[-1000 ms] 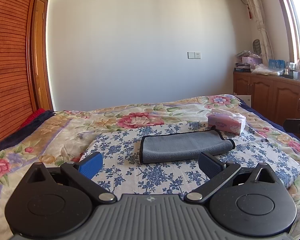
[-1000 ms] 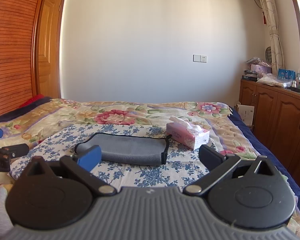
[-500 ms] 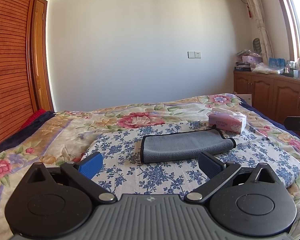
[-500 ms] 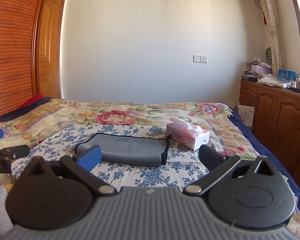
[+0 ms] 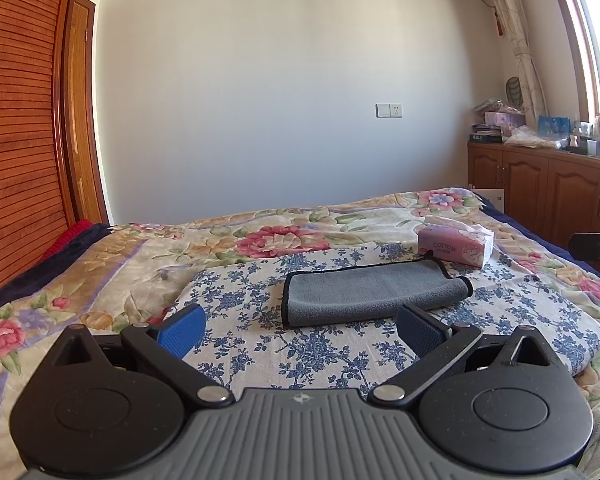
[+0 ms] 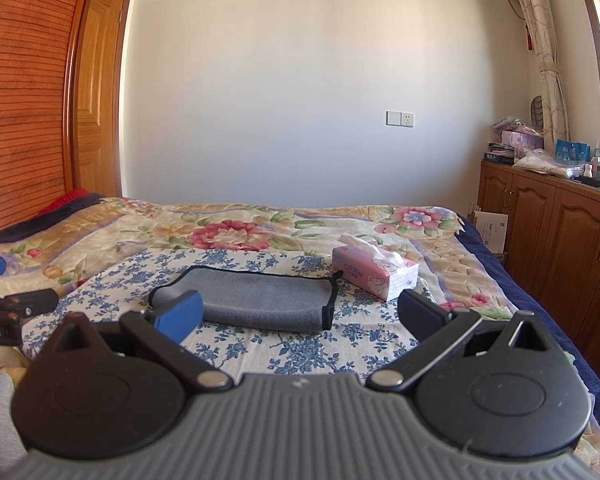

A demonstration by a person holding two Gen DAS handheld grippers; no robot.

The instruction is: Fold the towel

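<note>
Bed (image 5: 112, 268): covered by a floral quilt, it carries everything here; its broad soft top reads as the work surface for the folding.
Blue-flowered cloth (image 5: 340, 352): spread flat over the quilt near the bed's near edge, probably to give the towel a smoother patch than the quilt.
Towel (image 5: 370, 290): grey with a dark bound edge, it lies in the middle of the blue-flowered cloth, already doubled into a long narrow band; the rounded fold runs along its near side in the right wrist view (image 6: 260, 302). A loose loop sticks up at its right end. I judge the folding well advanced or done.
Left gripper (image 5: 300, 330): released, jaws wide apart and empty, held short of the towel's near edge and clear of the fabric, seemingly pulled back from the work.
Right gripper (image 6: 298, 312): also spread wide with nothing between the pads, held on the near side of the towel and not touching it.
Tissue box (image 6: 374, 274): pink, standing on the bed toward its right edge, just beyond the towel's right end, with a tissue pulled up; its side reads "COTTON", the smaller print under it too fine to read.
Lettering on the left gripper's body: in the right wrist view, at the left edge, "bot.AI" shows, its start cut off.
</note>
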